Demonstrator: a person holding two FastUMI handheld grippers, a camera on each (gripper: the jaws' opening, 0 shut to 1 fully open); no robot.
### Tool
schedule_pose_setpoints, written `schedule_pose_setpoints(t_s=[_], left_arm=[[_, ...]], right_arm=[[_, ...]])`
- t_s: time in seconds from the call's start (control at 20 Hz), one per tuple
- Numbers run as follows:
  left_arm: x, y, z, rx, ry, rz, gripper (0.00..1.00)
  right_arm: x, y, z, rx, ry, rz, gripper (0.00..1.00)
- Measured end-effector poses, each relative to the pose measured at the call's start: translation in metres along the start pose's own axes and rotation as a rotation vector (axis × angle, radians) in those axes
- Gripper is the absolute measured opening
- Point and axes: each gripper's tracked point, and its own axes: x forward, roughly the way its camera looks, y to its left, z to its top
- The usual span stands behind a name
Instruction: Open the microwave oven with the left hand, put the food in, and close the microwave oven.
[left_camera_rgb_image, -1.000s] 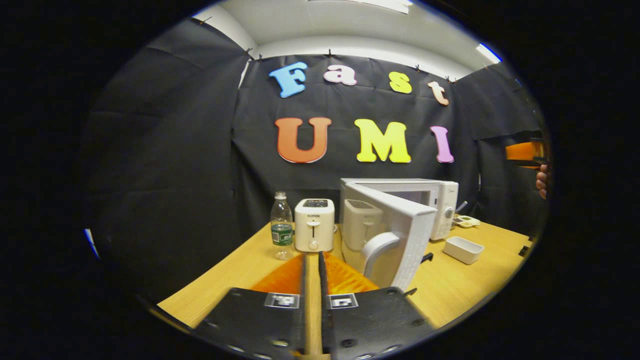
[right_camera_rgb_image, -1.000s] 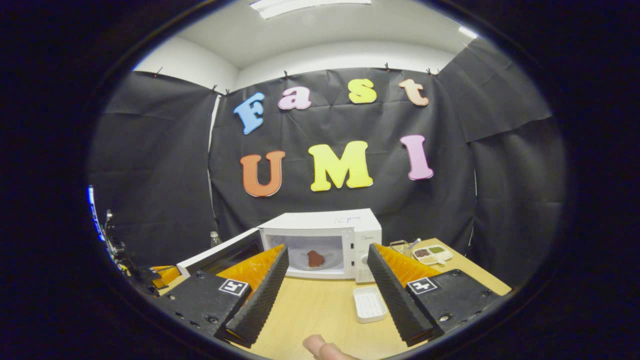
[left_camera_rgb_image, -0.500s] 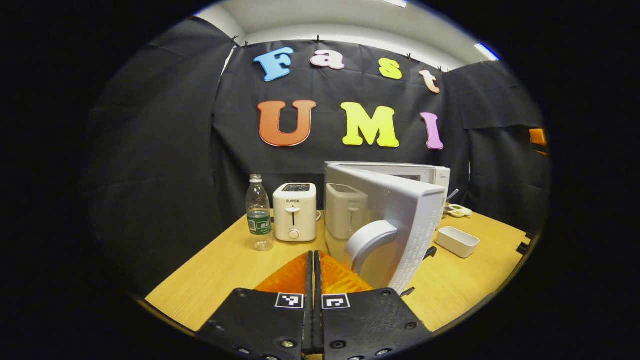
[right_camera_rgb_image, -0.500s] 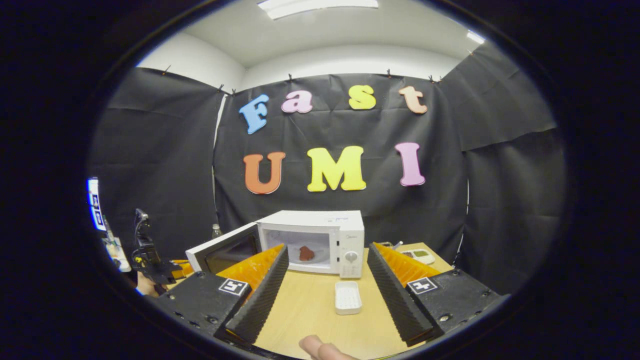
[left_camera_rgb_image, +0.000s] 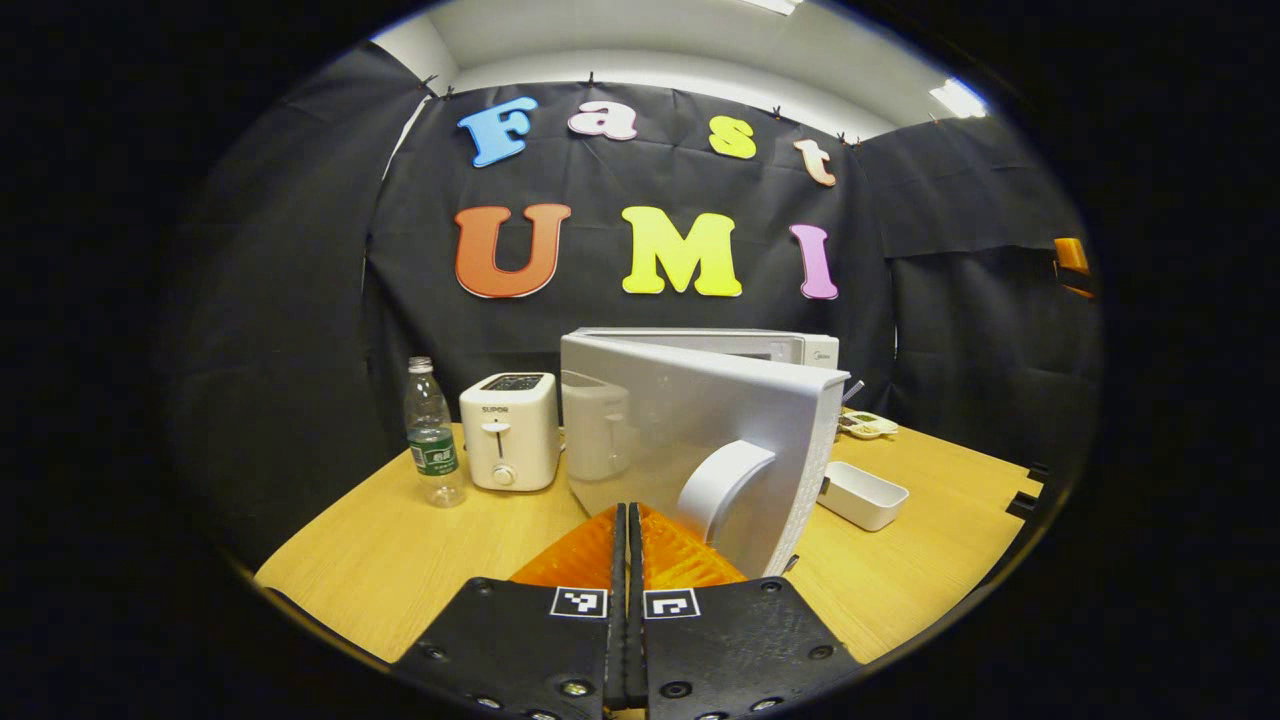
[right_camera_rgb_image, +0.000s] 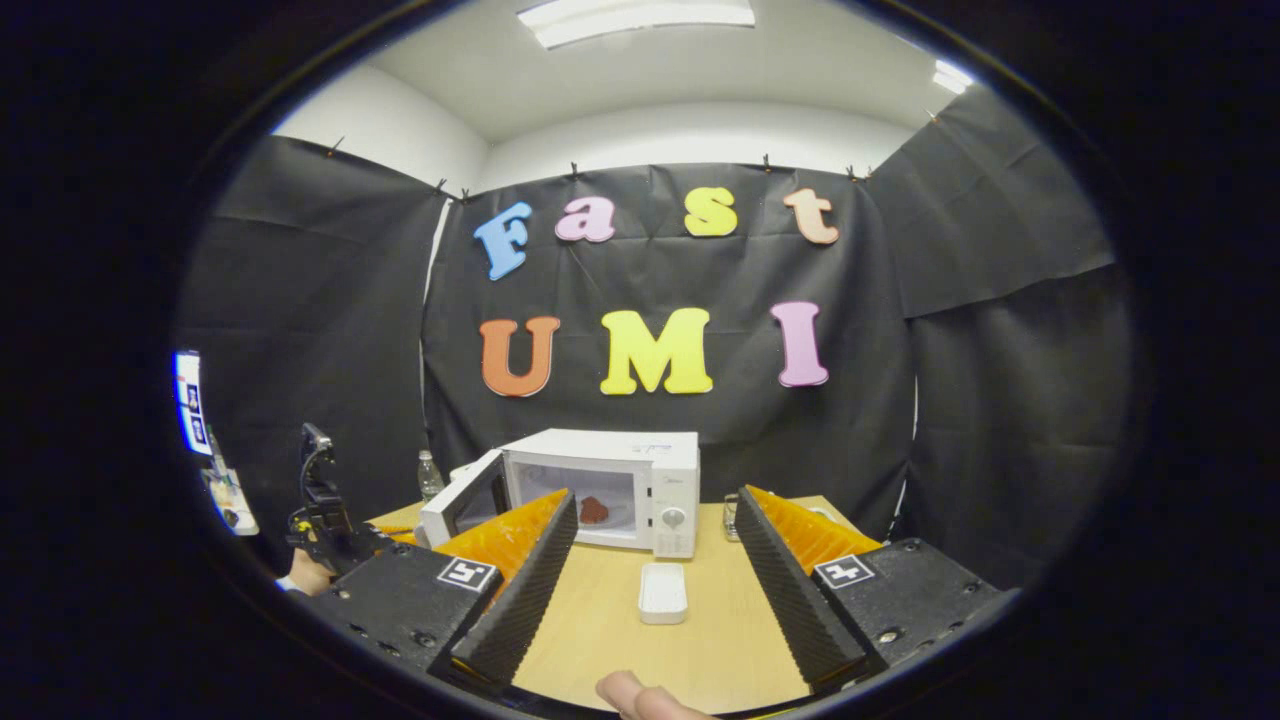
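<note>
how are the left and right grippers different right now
The left gripper has its fingers pressed together with nothing between them; the right gripper stands wide open, also empty. The left one sits close to the microwave door, by its handle; the right one is farther back, facing the oven cavity with the food inside. Both have orange ridged fingers.

A white toaster (left_camera_rgb_image: 508, 430) stands upright on the wooden bench (left_camera_rgb_image: 400, 560), and a clear water bottle (left_camera_rgb_image: 432, 435) with a green label sits just beside it on its left. Well to the toaster's right, an empty white rectangular dish (left_camera_rgb_image: 862, 494) rests near a small divided tray (left_camera_rgb_image: 866, 425).
</note>
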Motion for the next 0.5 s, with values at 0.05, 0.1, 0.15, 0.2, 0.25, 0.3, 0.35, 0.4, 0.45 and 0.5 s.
schedule_pose_setpoints(t_s=[0.05, 0.1, 0.15, 0.2, 0.25, 0.3, 0.35, 0.4, 0.45, 0.5], left_arm=[[0.006, -0.01, -0.001, -0.007, 0.005, -0.012, 0.0], [0.011, -0.02, -0.003, -0.012, 0.01, -0.029, 0.0], [0.018, -0.029, -0.002, -0.017, 0.003, -0.042, 0.0], [0.025, -0.037, -0.001, -0.026, 0.002, -0.055, 0.0], [0.033, -0.046, -0.002, -0.032, 0.003, -0.068, 0.0], [0.04, -0.053, -0.004, -0.037, 0.009, -0.08, 0.0], [0.048, -0.06, -0.003, -0.037, 0.01, -0.088, 0.0], [0.055, -0.066, -0.003, -0.035, 0.009, -0.093, 0.0], [0.062, -0.072, -0.004, -0.029, 0.011, -0.098, 0.0], [0.069, -0.078, -0.003, -0.021, 0.005, -0.104, 0.0]], right_arm=[[-0.003, -0.006, 0.0, -0.003, -0.004, -0.003, 1.0], [-0.004, -0.011, 0.002, -0.004, -0.013, -0.007, 1.0], [-0.007, -0.016, 0.003, -0.008, -0.022, -0.009, 0.9], [-0.01, -0.021, 0.002, -0.013, -0.028, -0.011, 1.0], [-0.012, -0.026, 0.001, -0.013, -0.028, -0.015, 1.0], [-0.014, -0.031, -0.003, -0.012, -0.027, -0.015, 1.0], [-0.016, -0.036, -0.003, -0.01, -0.028, -0.017, 1.0], [-0.019, -0.042, -0.004, -0.008, -0.033, -0.023, 1.0], [-0.021, -0.049, -0.005, -0.008, -0.038, -0.031, 1.0], [-0.022, -0.055, -0.007, -0.009, -0.042, -0.037, 0.9]])
